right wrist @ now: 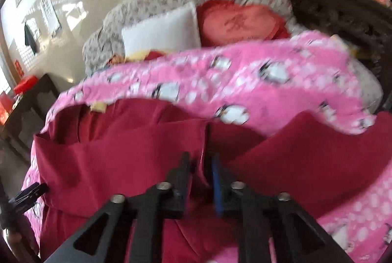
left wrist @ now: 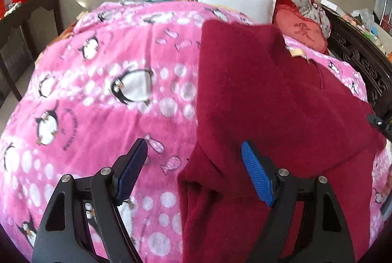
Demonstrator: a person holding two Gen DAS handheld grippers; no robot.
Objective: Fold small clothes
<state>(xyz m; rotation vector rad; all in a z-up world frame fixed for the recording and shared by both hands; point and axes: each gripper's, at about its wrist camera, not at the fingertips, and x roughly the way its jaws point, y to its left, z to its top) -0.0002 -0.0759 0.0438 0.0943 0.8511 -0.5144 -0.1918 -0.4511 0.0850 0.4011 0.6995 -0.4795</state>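
My right wrist view was smeared with motion blur, the garment (right wrist: 137, 152) ran off its bottom edge, and the fold caught in my right gripper (right wrist: 201, 174) hid whatever lay behind it.

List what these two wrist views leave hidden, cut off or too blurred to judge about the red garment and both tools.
- Red garment, left wrist view: its near hem runs off the bottom edge behind the open left tool.
- Right wrist view: motion blur smears the garment; the right tool pinches a raised fold, but which part of the garment that fold is cannot be told.
- Pink penguin blanket: the garment hides what lies beneath it.
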